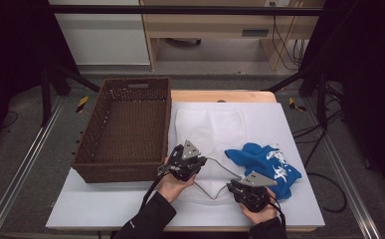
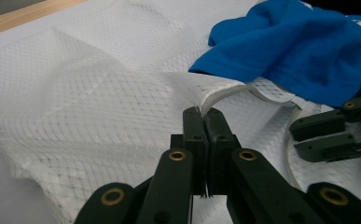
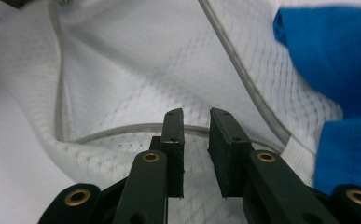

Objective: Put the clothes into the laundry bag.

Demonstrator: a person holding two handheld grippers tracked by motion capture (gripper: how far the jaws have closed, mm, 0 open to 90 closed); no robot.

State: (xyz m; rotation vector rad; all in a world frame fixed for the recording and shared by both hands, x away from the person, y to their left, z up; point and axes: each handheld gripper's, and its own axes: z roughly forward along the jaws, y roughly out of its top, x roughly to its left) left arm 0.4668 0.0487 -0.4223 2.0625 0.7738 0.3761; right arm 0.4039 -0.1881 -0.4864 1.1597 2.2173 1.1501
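White mesh jersey lies flat on the white table cover, just right of the brown wicker basket. Long axis runs front to back; the piped edge end points toward the person, the far end toward the table's back edge.

Left gripper: jaws pressed together on the jersey's piped edge, lifting it a little.

Right gripper: jaws slightly apart over the curved piped hem, pads not pressing on fabric.

Crumpled blue shirt overlaps the jersey's right side.
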